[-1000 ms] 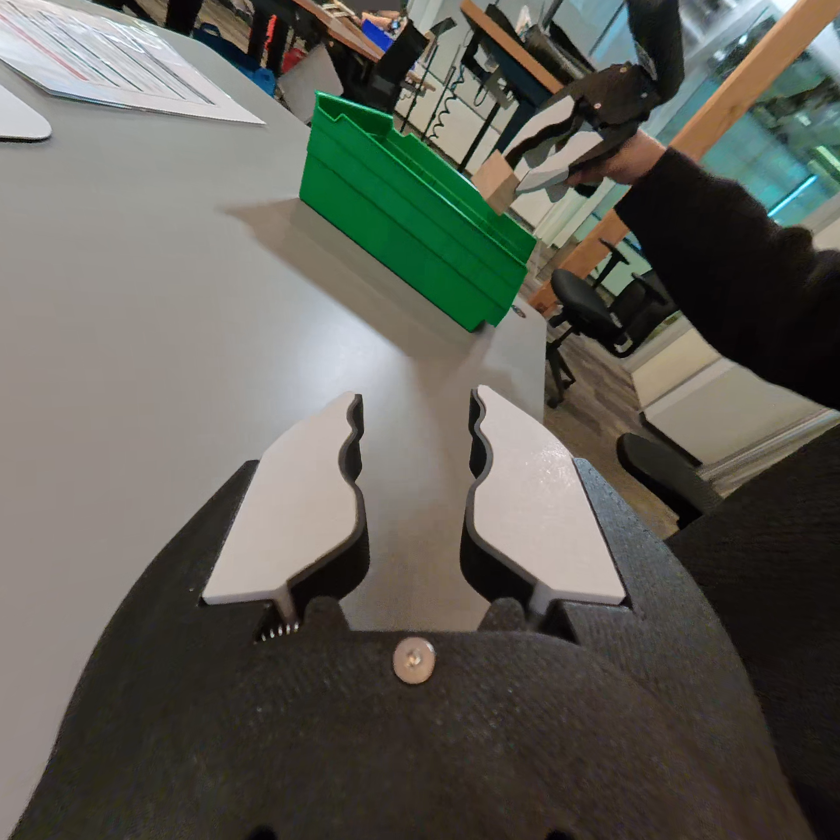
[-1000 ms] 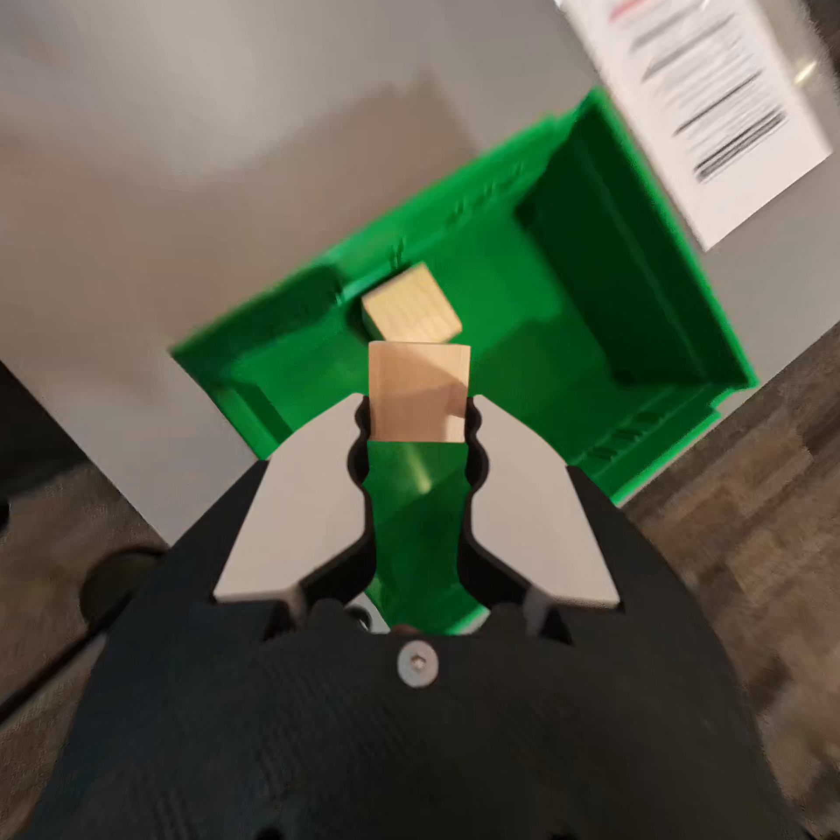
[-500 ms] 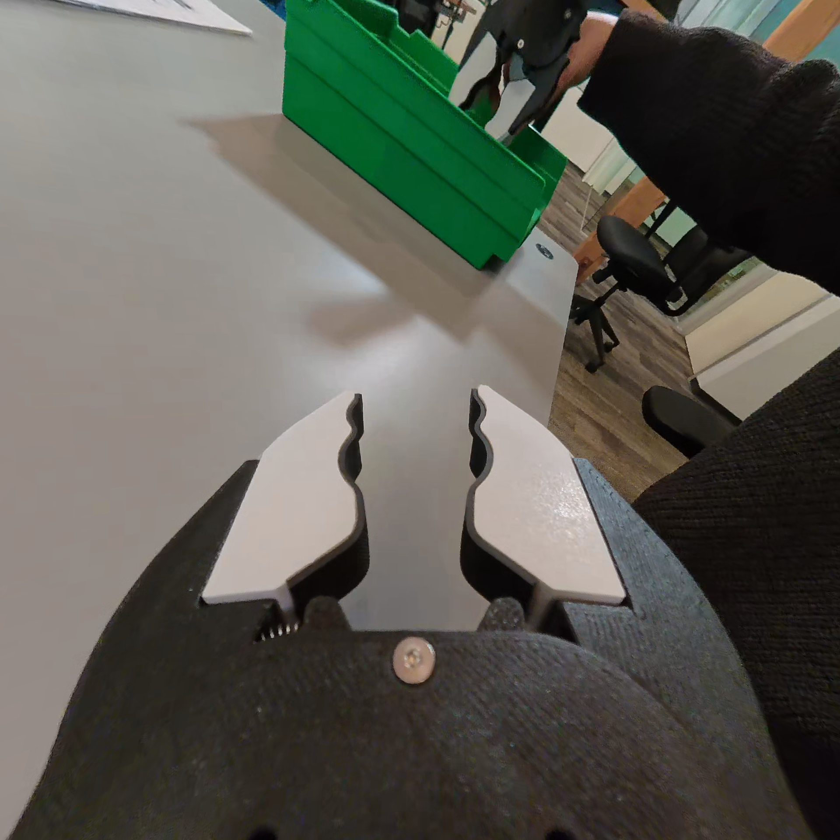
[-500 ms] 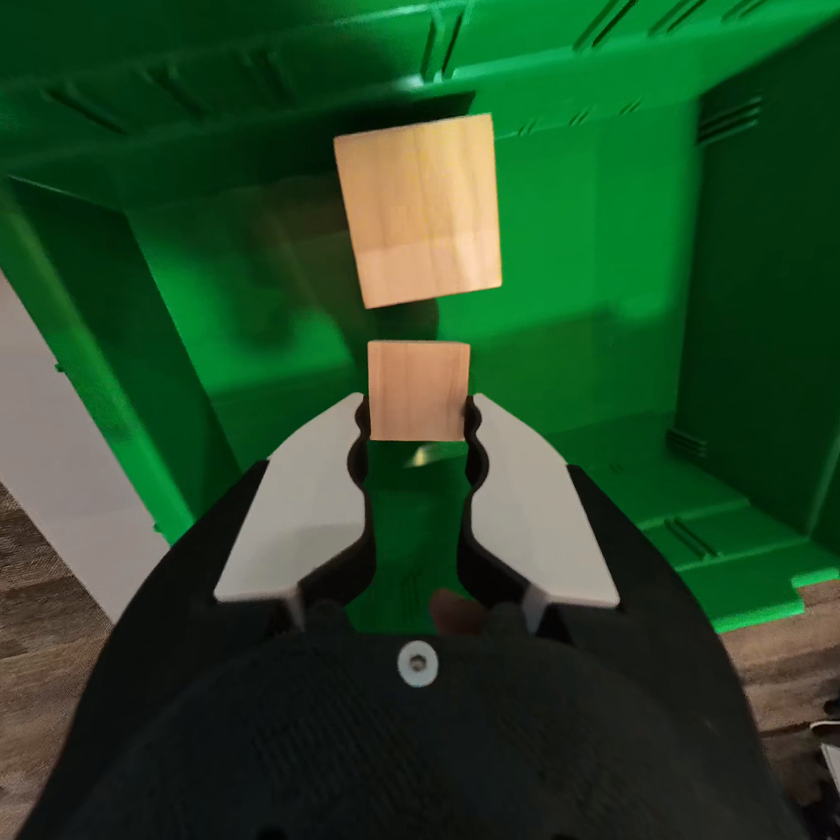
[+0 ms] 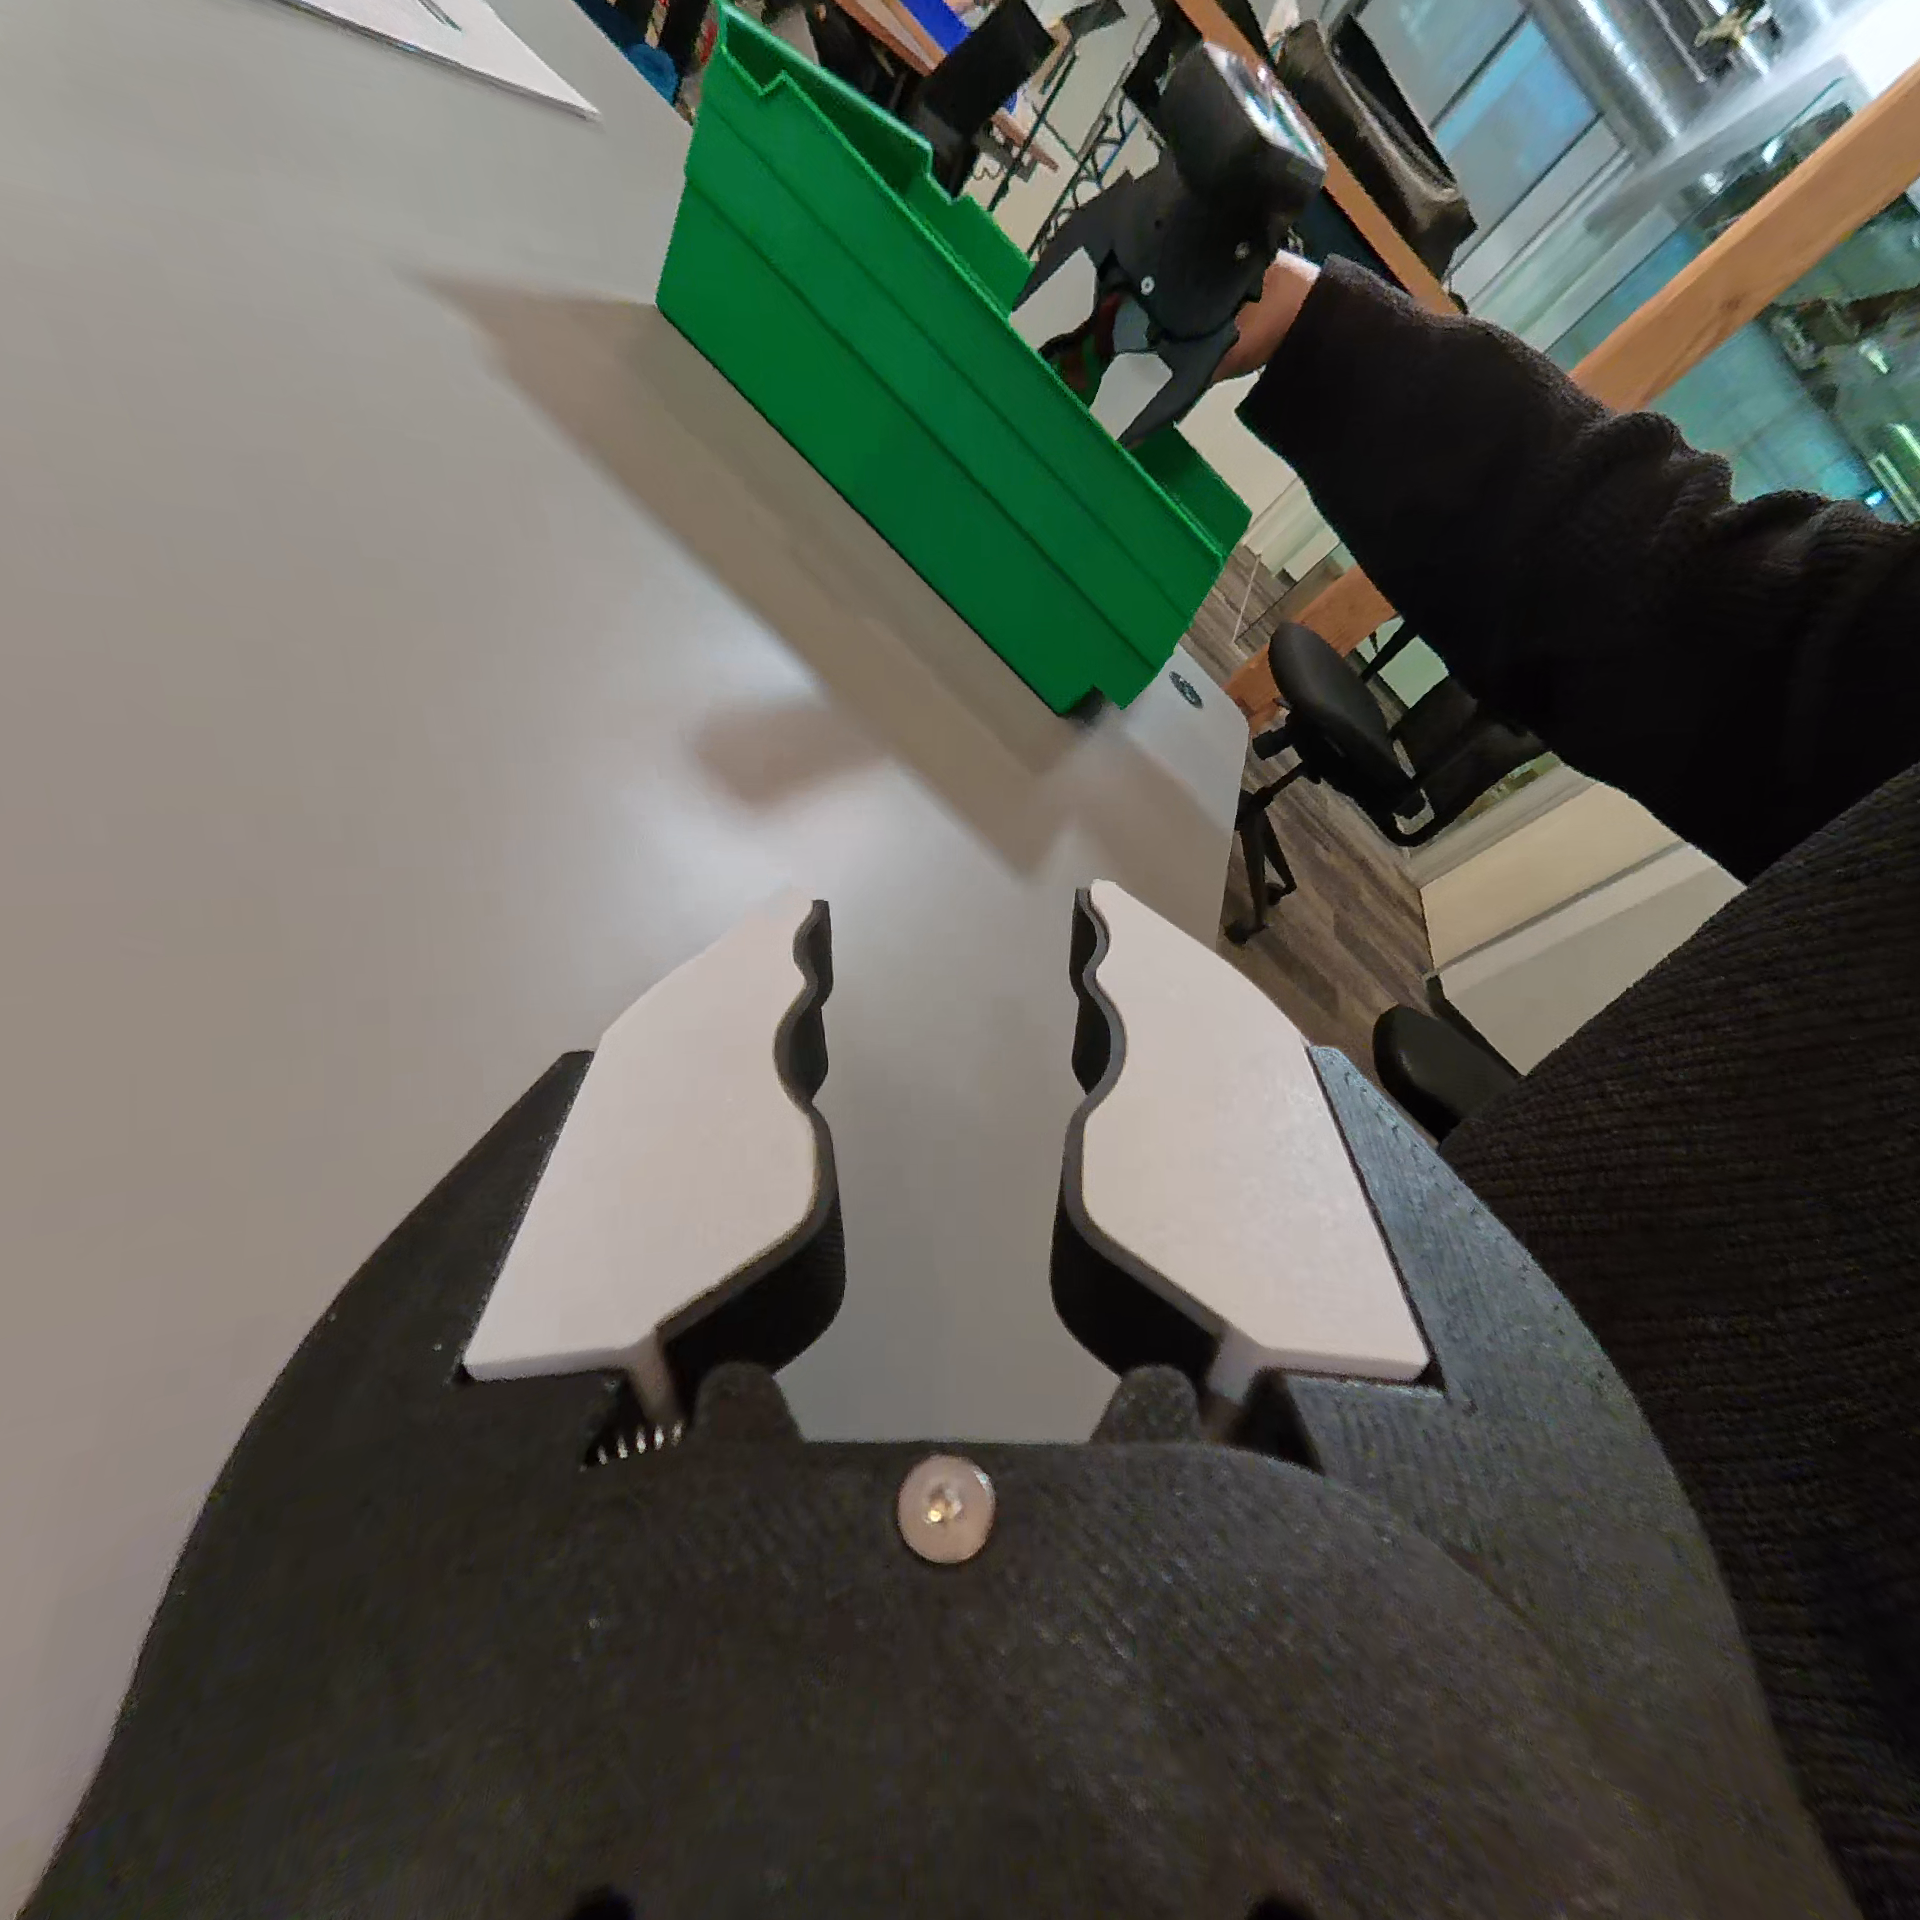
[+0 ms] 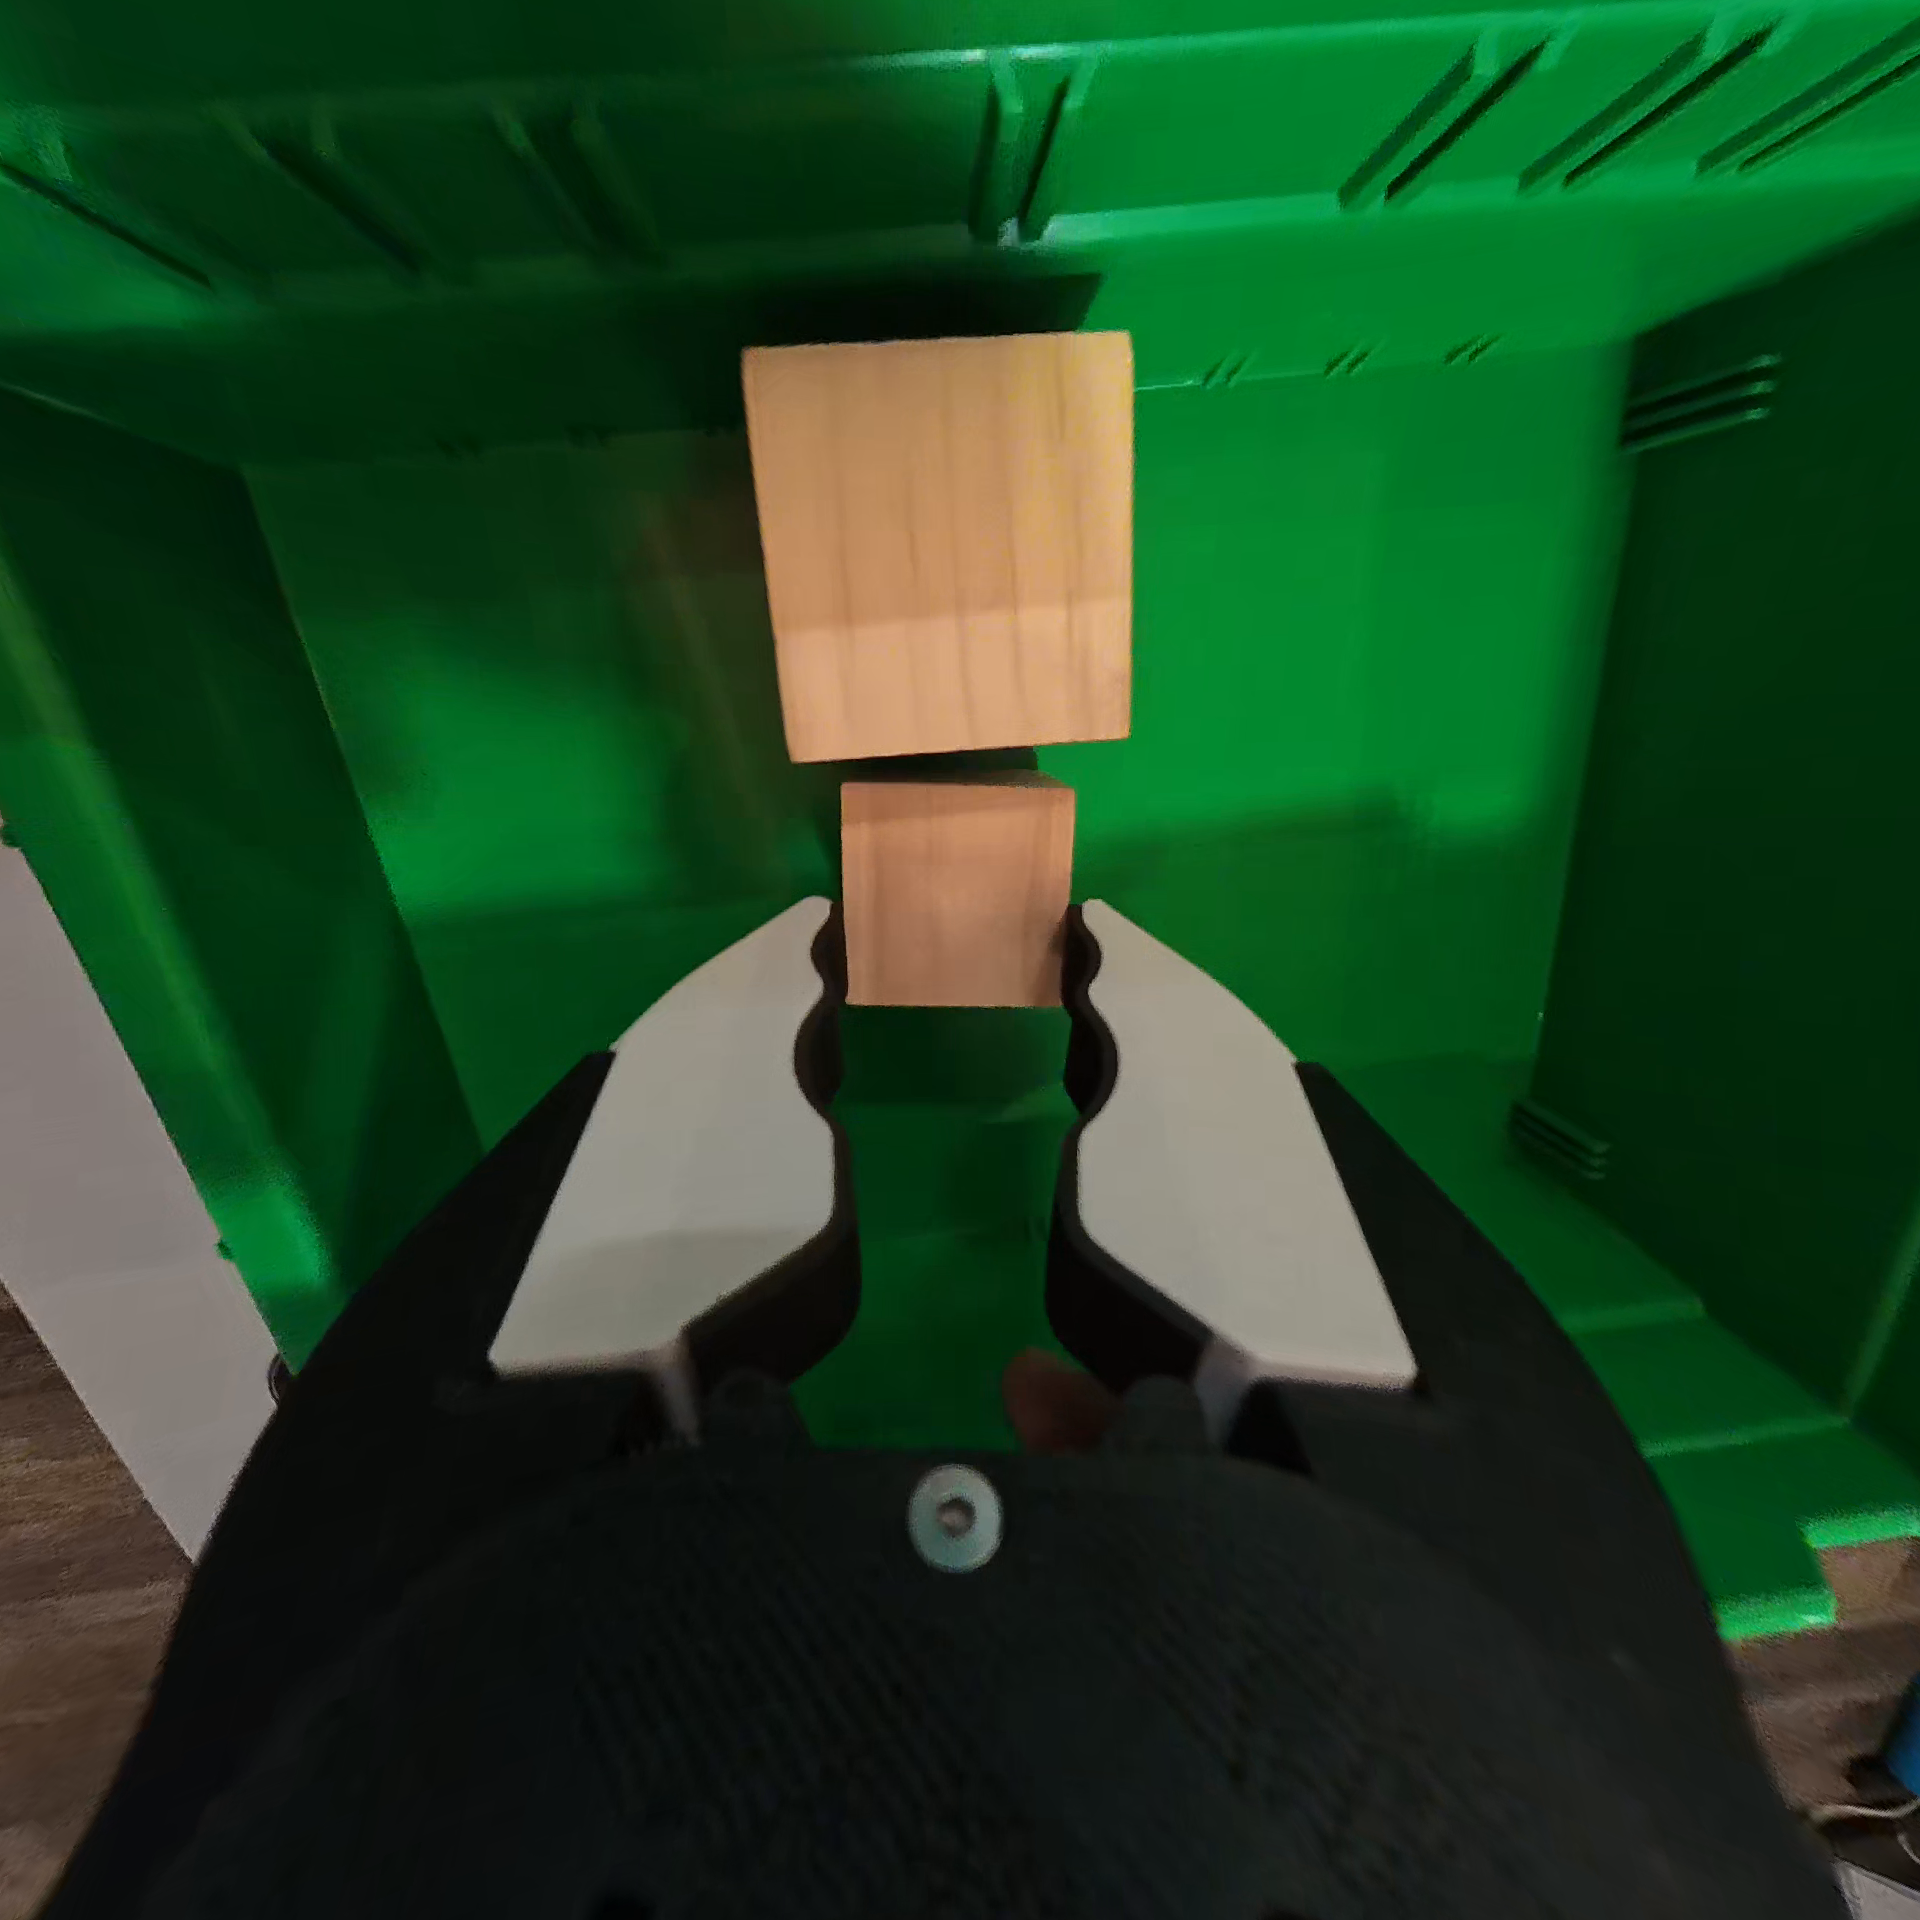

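Observation:
My right gripper (image 6: 951, 920) is shut on a small wooden block (image 6: 956, 894) and holds it inside a green bin (image 6: 1351, 644), low over the floor of the bin. A second wooden block (image 6: 940, 540) lies on the bin floor just beyond the held one, nearly touching it. My left gripper (image 5: 951, 920) is open and empty, low over the grey table (image 5: 312, 623). In the left wrist view the green bin (image 5: 914, 416) stands ahead at the table's far right corner, with the right gripper (image 5: 1164, 343) reaching down into it.
A sheet of paper (image 5: 457, 42) lies on the table at the far left. The table's right edge (image 5: 1231, 790) drops to a wood floor with black office chairs (image 5: 1340, 717). A dark sleeve (image 5: 1558, 582) crosses the upper right.
My right gripper has gone down deeper into the bin with its block, closer to the block on the floor. The left gripper has tilted slightly but stays open over the table.

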Tool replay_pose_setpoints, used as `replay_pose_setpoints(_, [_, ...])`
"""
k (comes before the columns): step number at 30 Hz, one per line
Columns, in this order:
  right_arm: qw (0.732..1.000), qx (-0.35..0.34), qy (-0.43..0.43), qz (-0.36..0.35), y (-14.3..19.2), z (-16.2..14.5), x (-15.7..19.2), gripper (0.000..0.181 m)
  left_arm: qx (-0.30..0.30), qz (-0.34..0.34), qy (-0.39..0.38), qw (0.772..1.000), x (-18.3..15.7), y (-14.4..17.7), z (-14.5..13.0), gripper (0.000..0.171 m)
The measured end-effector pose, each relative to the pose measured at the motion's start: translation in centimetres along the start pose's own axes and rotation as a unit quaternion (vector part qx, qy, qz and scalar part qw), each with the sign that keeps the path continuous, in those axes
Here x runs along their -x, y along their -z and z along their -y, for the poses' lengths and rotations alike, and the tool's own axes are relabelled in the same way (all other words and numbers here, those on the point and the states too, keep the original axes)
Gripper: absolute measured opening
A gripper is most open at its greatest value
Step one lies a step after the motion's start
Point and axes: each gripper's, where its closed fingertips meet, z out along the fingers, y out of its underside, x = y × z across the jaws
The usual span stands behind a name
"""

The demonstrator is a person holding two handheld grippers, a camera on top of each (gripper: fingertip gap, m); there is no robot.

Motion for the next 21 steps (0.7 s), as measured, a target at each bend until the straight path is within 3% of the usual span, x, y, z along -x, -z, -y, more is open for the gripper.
replay_pose_setpoints(21, [0.999, 0.03, 0.031, 0.025, 0.03, -0.07, -0.09, 0.042, 0.003, -0.002, 0.016, 1.0, 0.37, -0.81, -0.32, 0.043])
